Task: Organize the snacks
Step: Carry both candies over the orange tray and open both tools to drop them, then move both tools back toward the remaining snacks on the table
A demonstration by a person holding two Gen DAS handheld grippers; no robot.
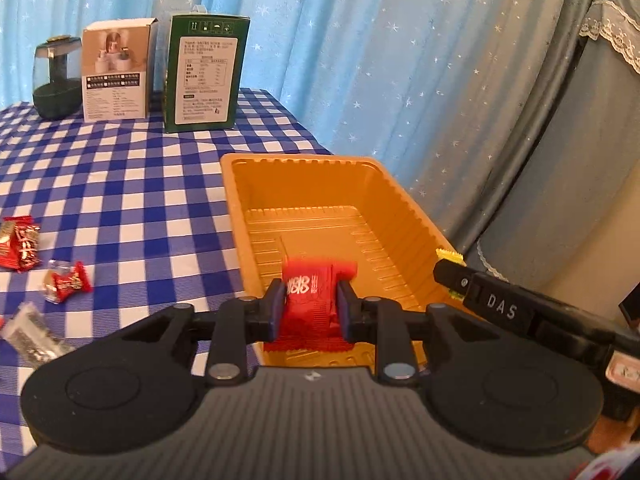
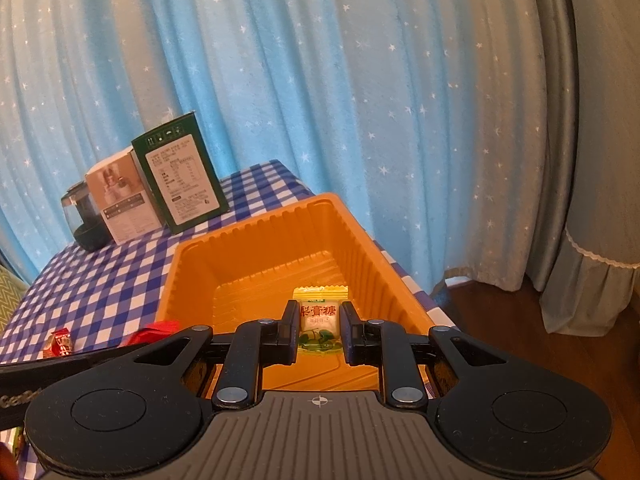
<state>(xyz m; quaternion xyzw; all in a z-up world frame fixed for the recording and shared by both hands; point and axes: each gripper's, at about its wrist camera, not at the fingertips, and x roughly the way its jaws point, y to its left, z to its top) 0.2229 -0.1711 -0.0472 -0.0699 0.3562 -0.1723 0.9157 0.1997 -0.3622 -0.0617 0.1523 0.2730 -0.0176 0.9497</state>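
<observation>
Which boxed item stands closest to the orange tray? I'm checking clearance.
The dark green box, right of the white box, stands nearest the orange tray.

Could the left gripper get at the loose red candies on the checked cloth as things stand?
Probably not yet: the left gripper is shut on a red snack packet over the orange tray. The red candies lie unobstructed.

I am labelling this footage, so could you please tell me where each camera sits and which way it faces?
Left wrist: on the left gripper, looking forward and down over the orange tray; it grips a red snack packet, and the right gripper's tip shows.
Right wrist: on the right gripper, looking down into the same tray; it grips a yellow candy, with the left gripper at lower left.
Shared: tray, green box, checked tablecloth, blue curtain.
</observation>
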